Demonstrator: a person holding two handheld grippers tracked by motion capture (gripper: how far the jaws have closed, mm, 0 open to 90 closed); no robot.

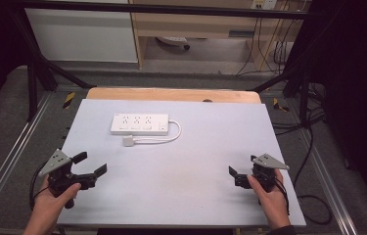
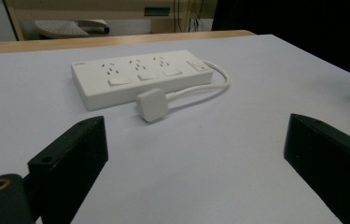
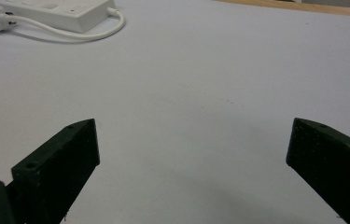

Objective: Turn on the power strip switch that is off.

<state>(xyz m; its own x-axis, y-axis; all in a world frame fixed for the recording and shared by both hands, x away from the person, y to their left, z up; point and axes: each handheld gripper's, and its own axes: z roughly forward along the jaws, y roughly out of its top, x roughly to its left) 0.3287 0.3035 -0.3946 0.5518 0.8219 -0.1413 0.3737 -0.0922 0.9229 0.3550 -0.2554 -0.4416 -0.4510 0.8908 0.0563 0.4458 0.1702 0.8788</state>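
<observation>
The table is covered in a plain pale blue-grey, with a light wood edge along its far side. A white power strip with a white cable and white plug is seen on it, and a small red mark, possibly a switch, is shown at one end. Both the left gripper and right gripper are black, each topped by a grey plate.

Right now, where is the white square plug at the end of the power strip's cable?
In the high view the white square plug lies flat on the pale table sheet, left of centre, just in front of the white power strip, nearer the left gripper.
</observation>
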